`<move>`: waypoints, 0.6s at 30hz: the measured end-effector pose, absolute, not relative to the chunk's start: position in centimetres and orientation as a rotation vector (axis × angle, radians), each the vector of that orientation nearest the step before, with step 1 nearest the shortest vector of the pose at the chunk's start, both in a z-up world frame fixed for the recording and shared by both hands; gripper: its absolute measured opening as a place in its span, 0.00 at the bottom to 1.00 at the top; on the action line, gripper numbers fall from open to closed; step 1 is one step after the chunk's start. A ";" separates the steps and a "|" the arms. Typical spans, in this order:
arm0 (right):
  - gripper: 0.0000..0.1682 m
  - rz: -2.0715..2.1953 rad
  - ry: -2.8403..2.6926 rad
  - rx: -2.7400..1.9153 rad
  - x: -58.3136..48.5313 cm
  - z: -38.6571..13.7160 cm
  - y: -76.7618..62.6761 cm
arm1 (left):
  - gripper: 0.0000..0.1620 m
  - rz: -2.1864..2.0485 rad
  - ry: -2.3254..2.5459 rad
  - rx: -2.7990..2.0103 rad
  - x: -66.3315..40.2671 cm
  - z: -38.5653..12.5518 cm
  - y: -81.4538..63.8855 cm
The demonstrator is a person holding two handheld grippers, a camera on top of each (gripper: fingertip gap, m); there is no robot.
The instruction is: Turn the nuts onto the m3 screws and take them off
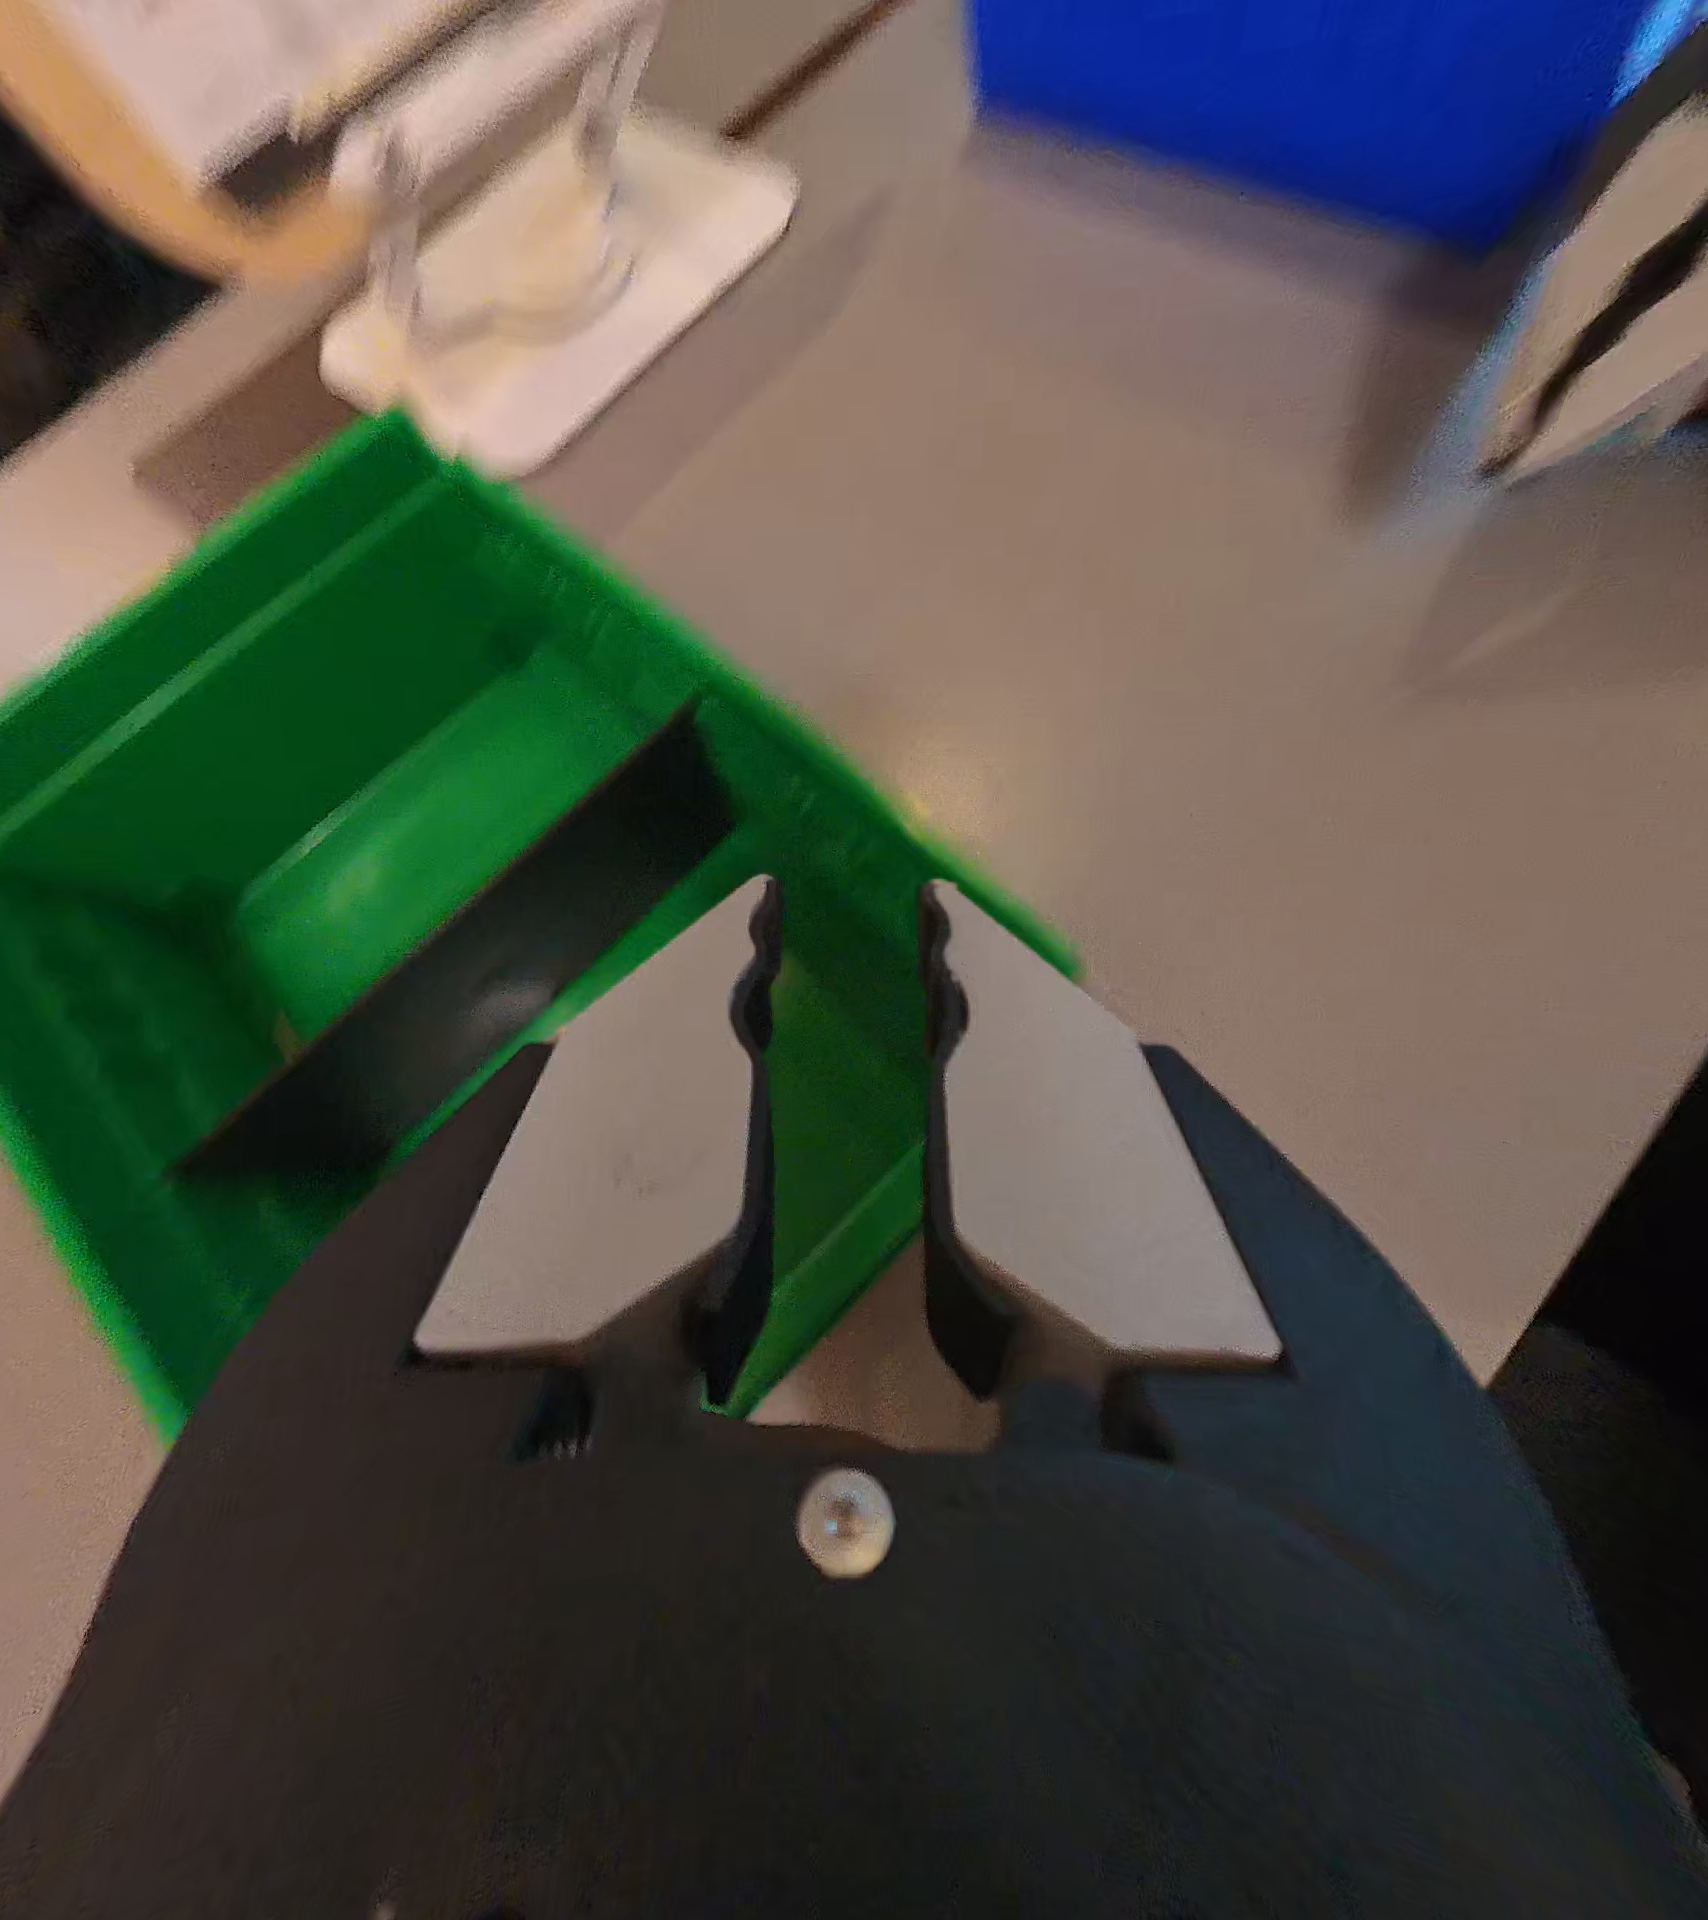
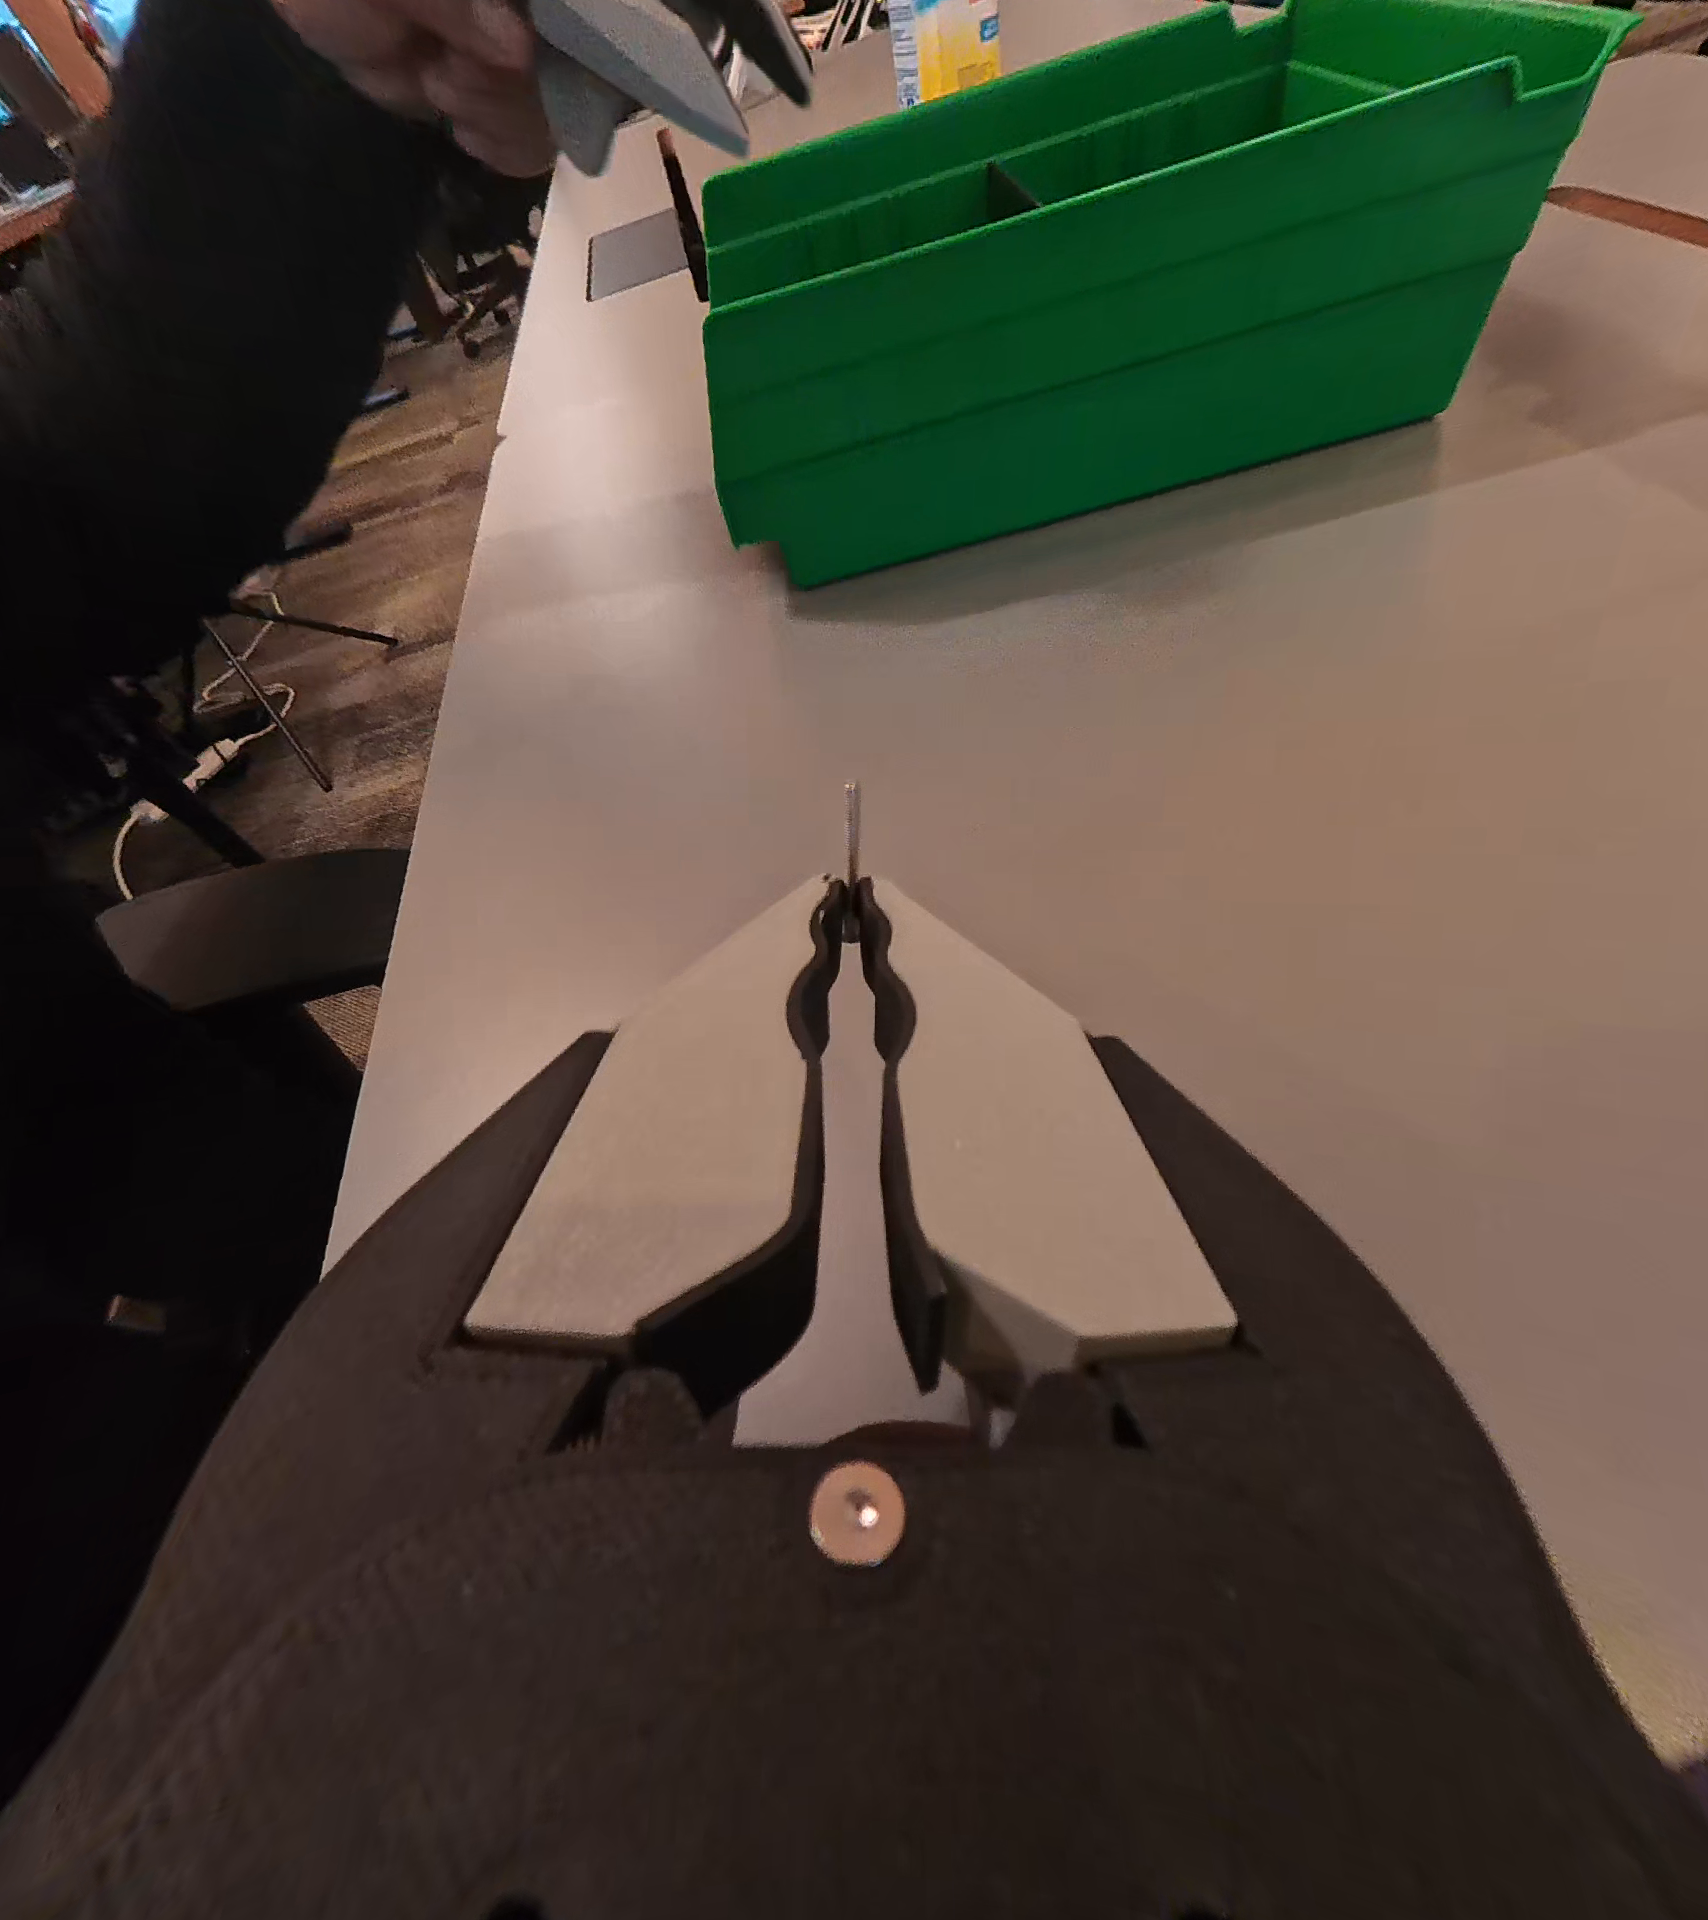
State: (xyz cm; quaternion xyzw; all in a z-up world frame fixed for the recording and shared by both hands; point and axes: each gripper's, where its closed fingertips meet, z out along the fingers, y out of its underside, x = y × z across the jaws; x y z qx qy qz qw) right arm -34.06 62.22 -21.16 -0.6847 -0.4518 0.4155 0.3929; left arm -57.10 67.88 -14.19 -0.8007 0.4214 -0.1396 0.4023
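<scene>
Grey table (image 2: 1245, 831) carries a green bin (image 2: 1120, 343) toward its far edge; the left gripper (image 1: 848, 894), fingers parted and empty, hovers over the bin, while the right gripper (image 2: 848, 888) clamps a screw (image 2: 849, 831) pointing straight ahead.

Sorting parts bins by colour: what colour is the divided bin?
Green bin; clearest in the right wrist view.

Bin (image 2: 1089, 416) on table (image 2: 1245, 831), divider (image 1: 476, 956) inside, beyond screw (image 2: 849, 826).
</scene>
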 end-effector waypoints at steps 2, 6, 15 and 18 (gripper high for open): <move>0.00 1.058 -1.153 -1.740 -34.2 -21.3 62.1 | 0.14 -0.280 1.036 -2.167 -61.0 -16.5 69.1; 0.00 1.061 -1.162 -1.746 -34.4 -21.6 62.1 | 0.12 -0.130 1.041 -2.494 -67.0 -22.0 70.3; 0.00 1.071 -1.172 -1.739 -34.6 -21.5 61.8 | 0.08 -0.089 1.044 -2.773 -68.7 -26.8 70.2; 0.00 1.075 -1.182 -1.731 -34.7 -21.4 61.5 | 0.07 -0.085 1.008 -2.757 -68.5 -26.7 70.7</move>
